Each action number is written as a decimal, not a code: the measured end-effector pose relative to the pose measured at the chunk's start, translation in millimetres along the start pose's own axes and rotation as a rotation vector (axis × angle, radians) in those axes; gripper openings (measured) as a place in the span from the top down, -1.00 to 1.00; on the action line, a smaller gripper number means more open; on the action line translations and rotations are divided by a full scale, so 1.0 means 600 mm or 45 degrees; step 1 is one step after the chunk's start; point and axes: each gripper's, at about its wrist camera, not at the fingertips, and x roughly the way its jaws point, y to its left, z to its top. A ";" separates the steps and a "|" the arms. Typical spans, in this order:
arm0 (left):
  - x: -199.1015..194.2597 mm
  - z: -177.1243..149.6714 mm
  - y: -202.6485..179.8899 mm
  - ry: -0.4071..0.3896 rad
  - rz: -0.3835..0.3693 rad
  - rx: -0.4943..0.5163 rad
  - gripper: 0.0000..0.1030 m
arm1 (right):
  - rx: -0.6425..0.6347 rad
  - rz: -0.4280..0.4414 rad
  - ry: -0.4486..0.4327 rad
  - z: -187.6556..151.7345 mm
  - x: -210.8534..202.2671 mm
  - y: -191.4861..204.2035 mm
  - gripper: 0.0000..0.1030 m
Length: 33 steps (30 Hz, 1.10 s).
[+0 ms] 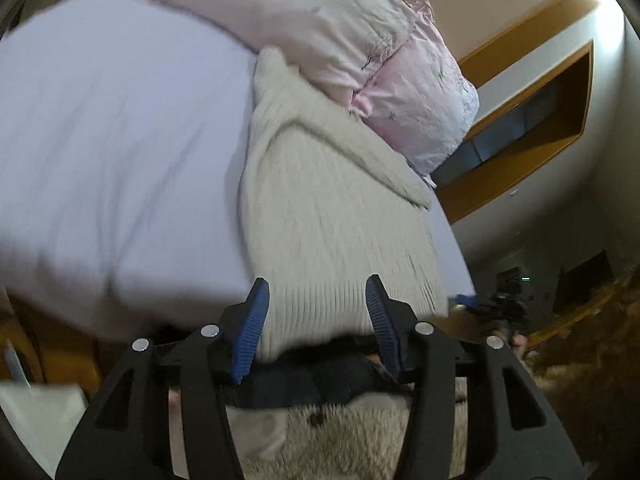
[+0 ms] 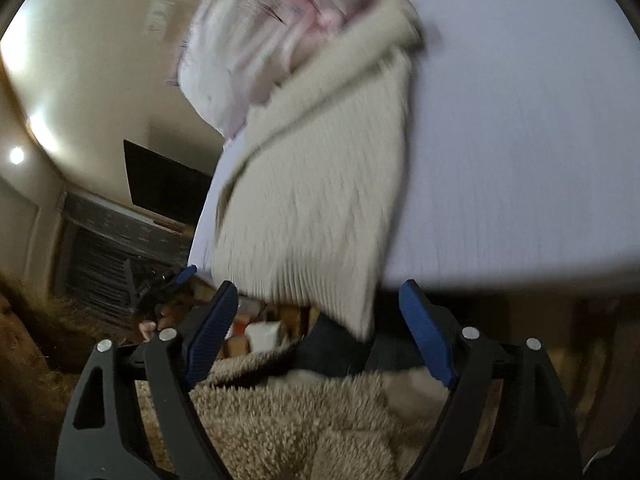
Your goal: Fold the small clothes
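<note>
A wide bed with a pale lilac sheet (image 1: 112,152) carries a pink flowered pillow (image 1: 320,28) at its head. The cream ribbed knit garment (image 1: 328,220) lies along the bed's edge, its top touching the pillow. Both blue-padded grippers, left (image 1: 318,320) and right (image 2: 320,332), hover at its hem, fingers spread apart, holding nothing.

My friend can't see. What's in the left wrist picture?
A cream ribbed knit garment lies on a lavender bed sheet, its hem hanging over the bed's edge. The left claw is open in front of the hem, holding nothing. Pink pillows sit behind the garment.
</note>
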 end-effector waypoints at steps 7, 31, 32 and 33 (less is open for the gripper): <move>0.051 -0.053 0.043 0.083 -0.040 -0.104 -0.09 | 0.224 0.219 0.055 -0.018 0.073 -0.061 -0.19; 0.089 0.271 -0.089 -0.426 -0.218 -0.025 0.87 | -0.319 0.178 -0.536 0.275 -0.028 0.209 0.88; 0.108 0.308 -0.092 -0.468 -0.178 -0.029 0.87 | -0.315 0.163 -0.581 0.302 -0.027 0.211 0.88; 0.137 0.349 -0.091 -0.497 -0.117 -0.040 0.86 | -0.300 0.133 -0.634 0.339 -0.018 0.210 0.88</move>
